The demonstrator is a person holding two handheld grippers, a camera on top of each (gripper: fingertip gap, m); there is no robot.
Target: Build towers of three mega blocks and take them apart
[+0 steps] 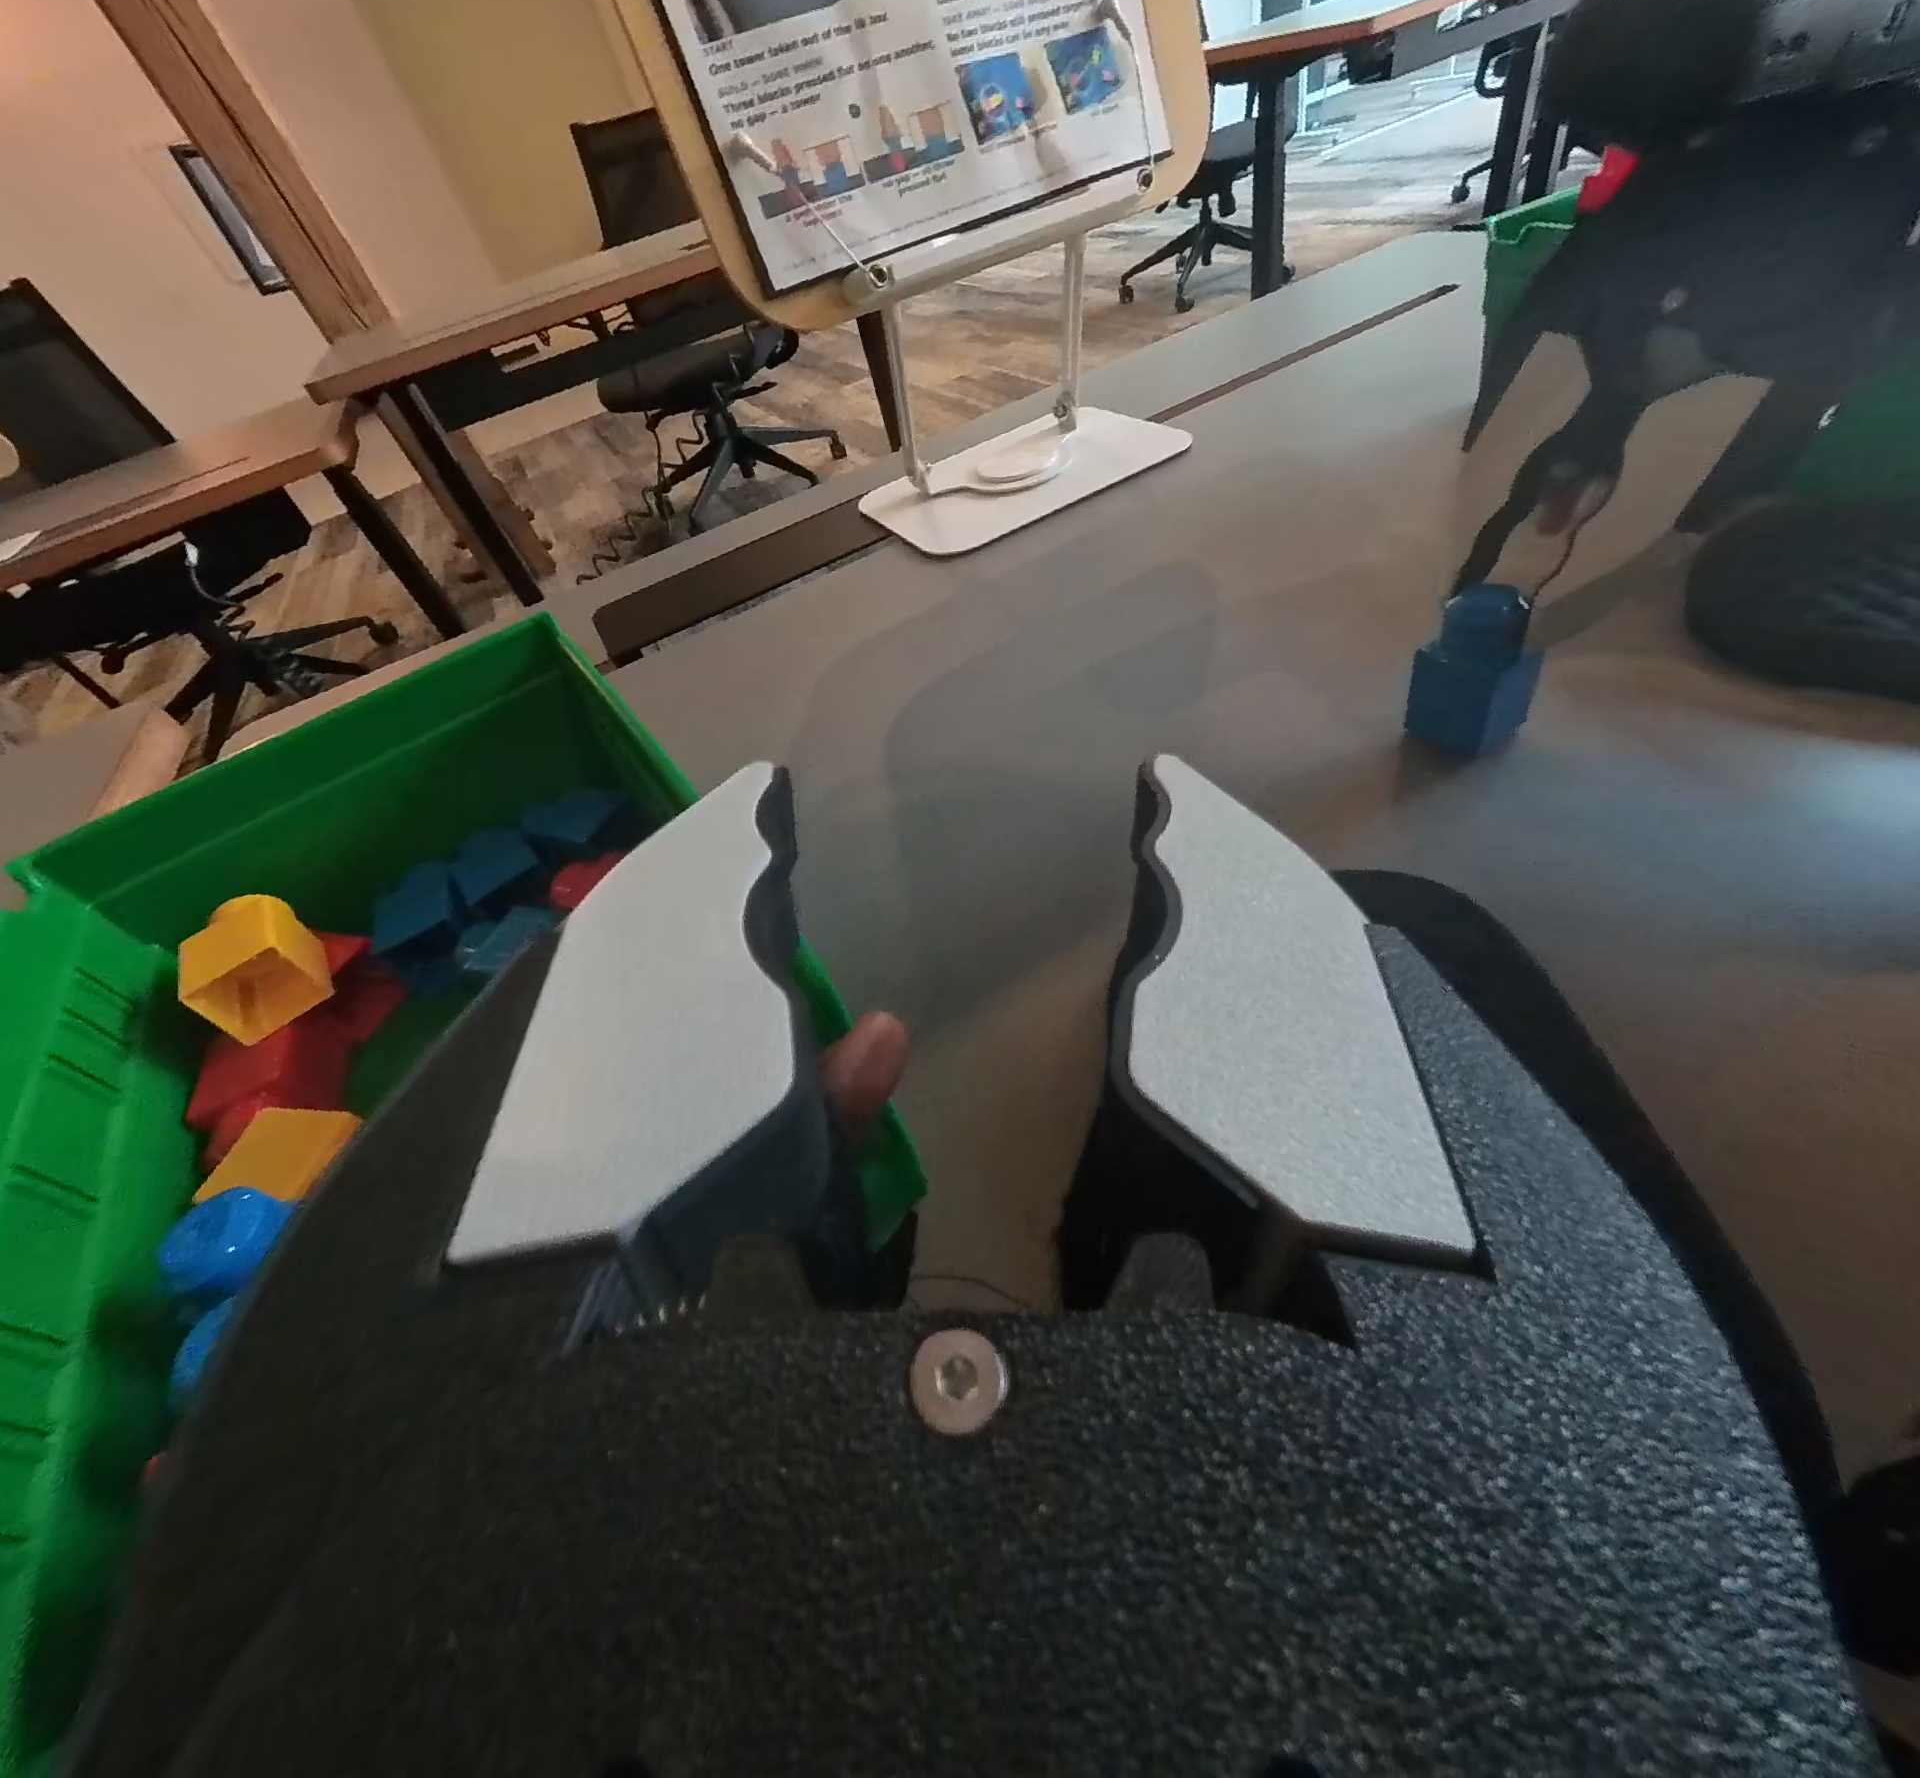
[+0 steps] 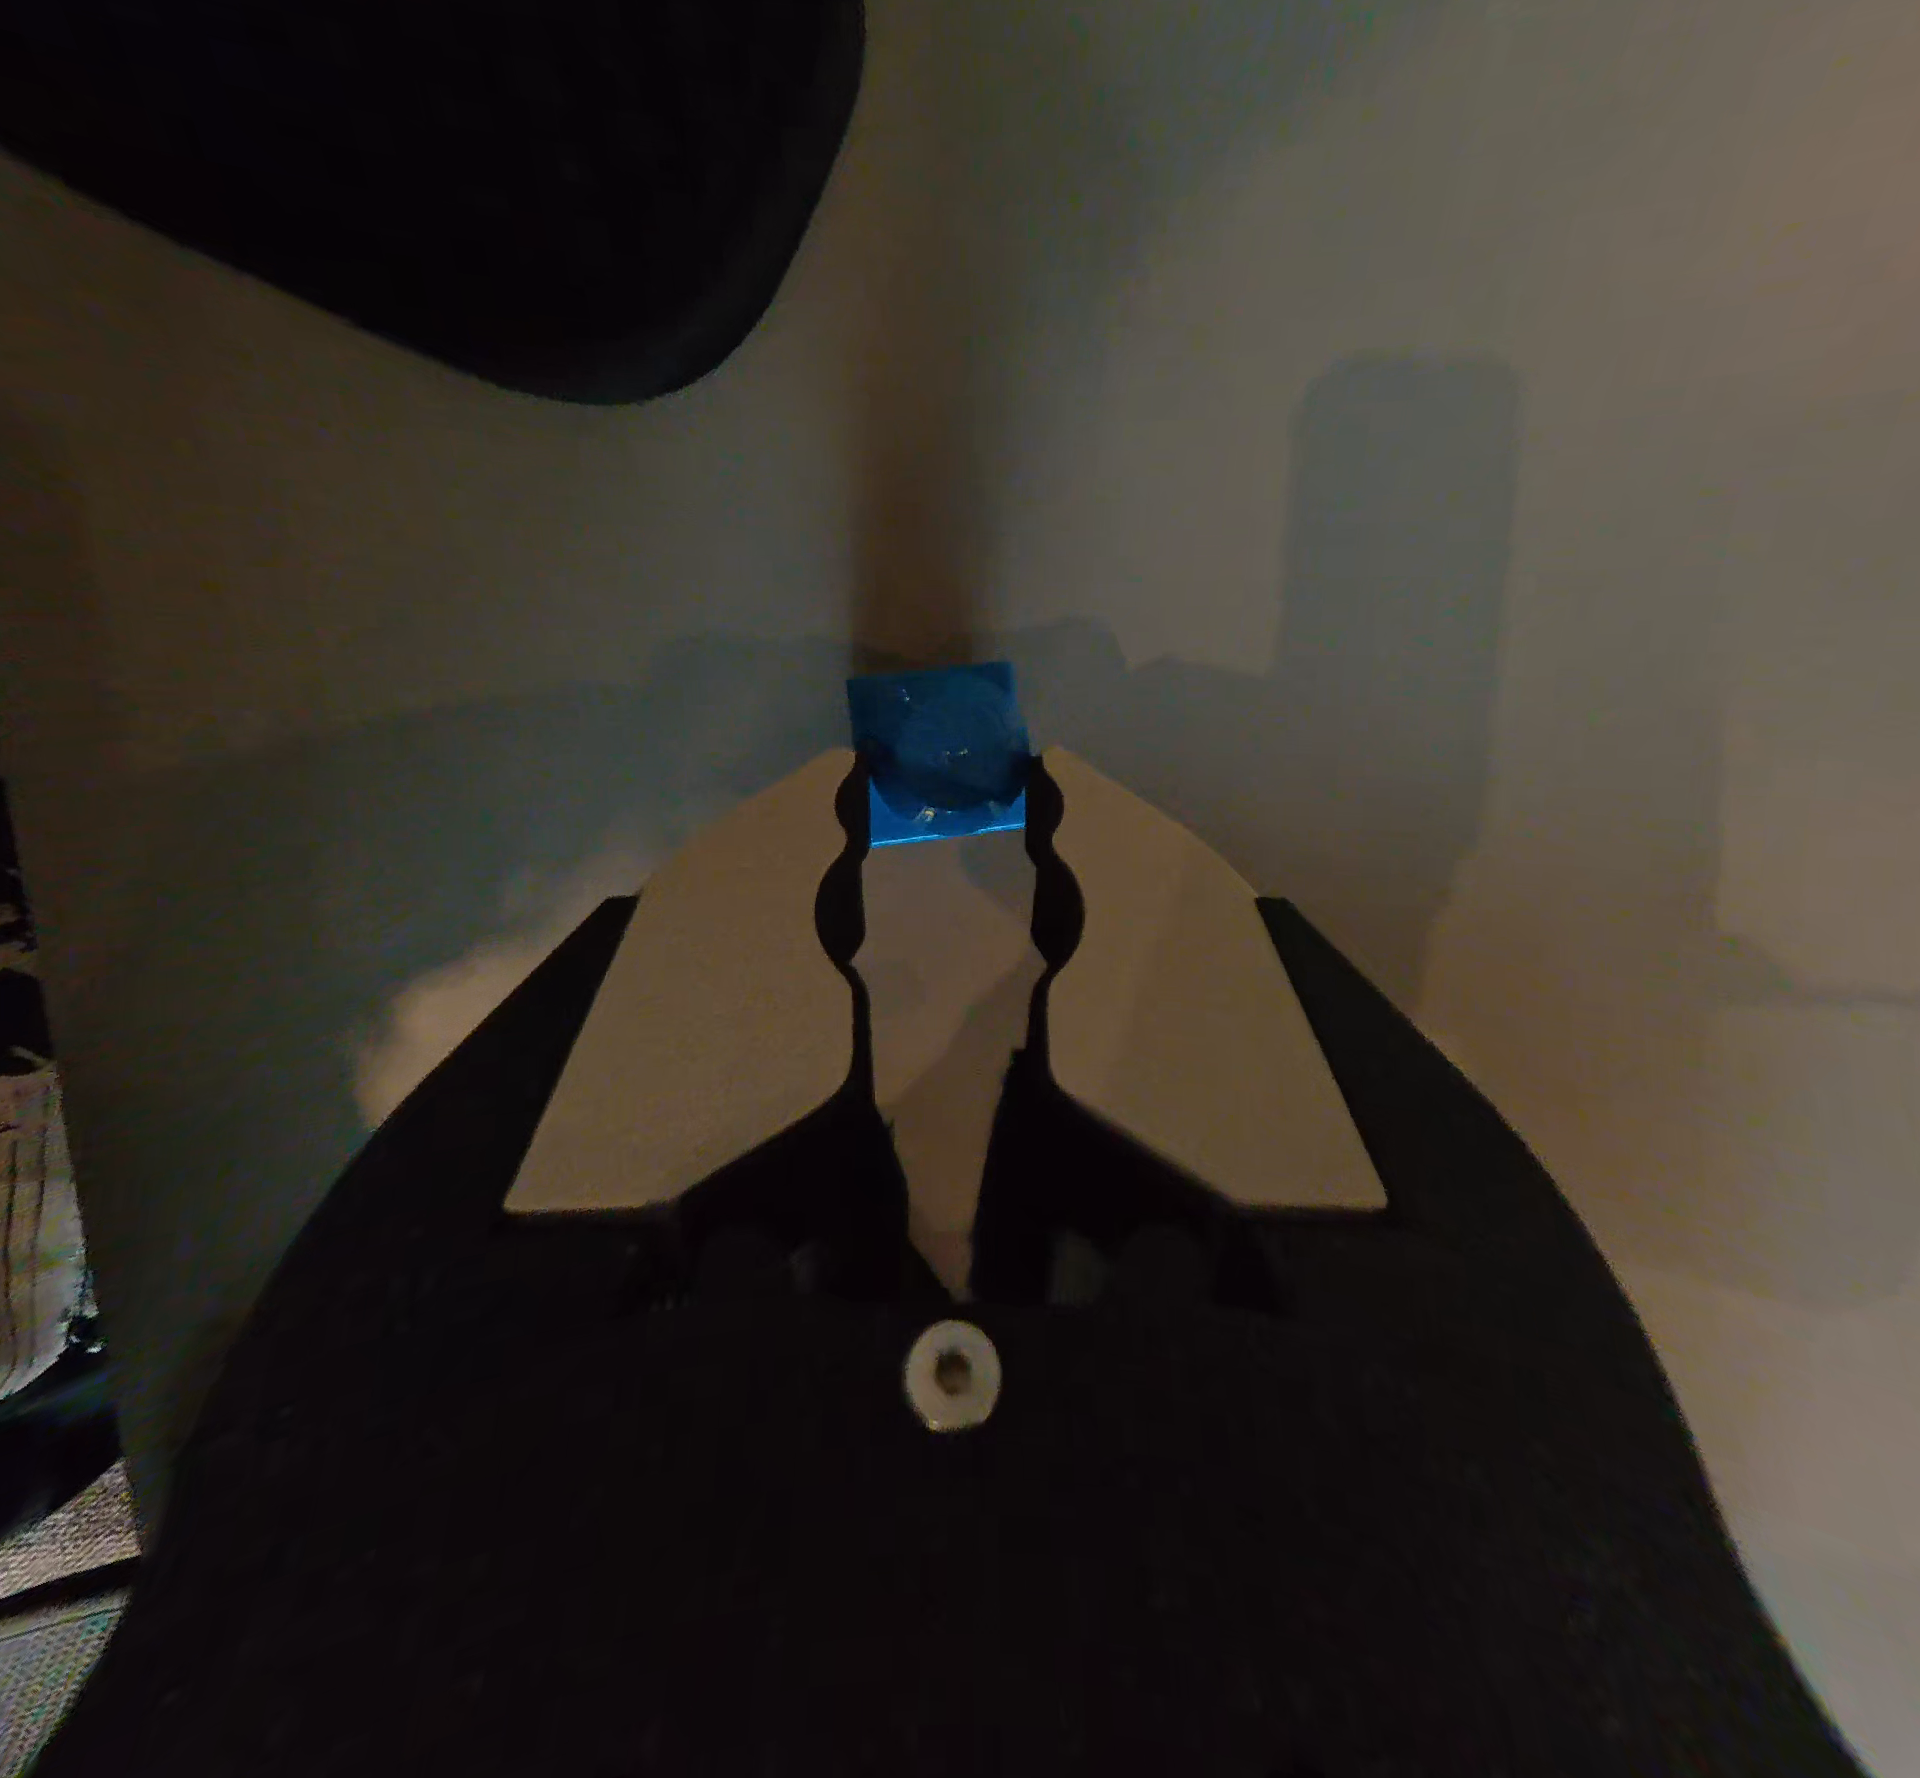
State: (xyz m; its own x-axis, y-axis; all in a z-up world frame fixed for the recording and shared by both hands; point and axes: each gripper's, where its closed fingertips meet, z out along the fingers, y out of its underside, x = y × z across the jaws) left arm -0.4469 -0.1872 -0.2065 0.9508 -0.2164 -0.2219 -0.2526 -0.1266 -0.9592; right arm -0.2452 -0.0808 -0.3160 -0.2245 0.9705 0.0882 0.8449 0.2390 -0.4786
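A blue mega block (image 1: 1473, 689) stands upright on the grey table (image 1: 1143, 689), stud up, at the right. My right gripper (image 1: 1496, 585) points down onto it, its tips at the stud. In the right wrist view the right gripper (image 2: 943, 788) has both fingertips against the sides of the blue block (image 2: 935, 741), shut on it. My left gripper (image 1: 961, 783) is open and empty, low over the table beside a green bin (image 1: 312, 793). The bin holds several loose blue, red and yellow blocks, among them a yellow one (image 1: 255, 965).
A white stand (image 1: 1023, 476) with an instruction sheet is at the table's far edge. A second green bin (image 1: 1522, 263) shows behind the right gripper. A black rounded object (image 1: 1818, 606) lies at the far right, also seen in the right wrist view (image 2: 416, 118). About 25 centimetres separates my left fingertips from my right.
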